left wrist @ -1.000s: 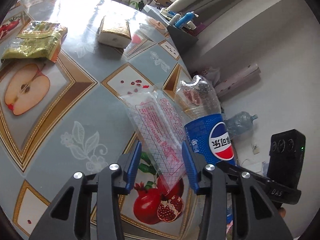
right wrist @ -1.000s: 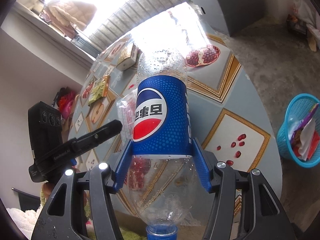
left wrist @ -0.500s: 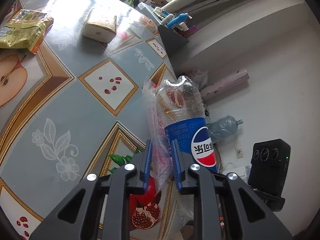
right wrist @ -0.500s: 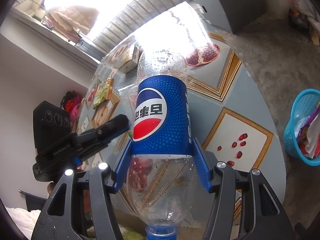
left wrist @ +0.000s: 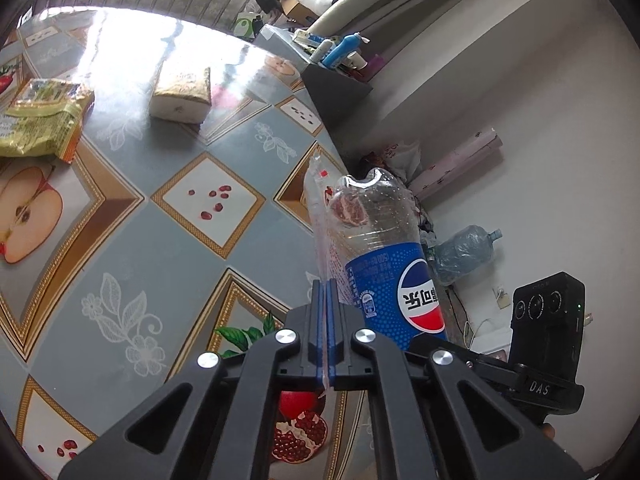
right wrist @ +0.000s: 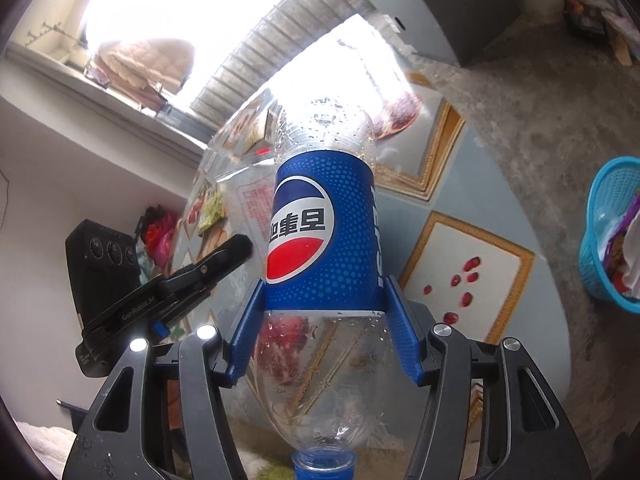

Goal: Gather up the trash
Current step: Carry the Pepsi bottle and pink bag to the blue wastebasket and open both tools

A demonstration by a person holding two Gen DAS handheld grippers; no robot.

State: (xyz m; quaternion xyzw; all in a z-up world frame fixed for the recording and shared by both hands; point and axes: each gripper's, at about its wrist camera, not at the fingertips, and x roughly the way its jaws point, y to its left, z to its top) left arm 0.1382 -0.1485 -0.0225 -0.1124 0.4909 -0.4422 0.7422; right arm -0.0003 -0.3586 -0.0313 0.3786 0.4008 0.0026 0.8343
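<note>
From my left wrist camera, my left gripper (left wrist: 325, 292) has just been closing and now its blue pads pinch the lower end of a clear plastic wrapper (left wrist: 320, 216) printed with red text, which stands up ahead of my fingertips, lifted off the table (left wrist: 132, 248). Just to the right of my jaws, touching the wrapper, is the empty Pepsi bottle (left wrist: 384, 264), base pointing away from me. Ahead and to my left on the fruit-patterned tablecloth lie a tan-and-white box (left wrist: 182, 94) and, further left, a yellow-green snack packet (left wrist: 42, 120); well off to my right a large water jug (left wrist: 466, 248) lies on the floor. From my right wrist camera, my right gripper (right wrist: 323, 328) clamps the Pepsi bottle (right wrist: 324, 236) across the bottom edge of its blue label, cap toward me, base pointing away. The wrapper (right wrist: 252, 208) shows just left of the bottle, with my left gripper (right wrist: 228, 254) coming in from my lower left. Far to my right on the floor stands a turquoise waste basket (right wrist: 600, 208) with rubbish inside.
</note>
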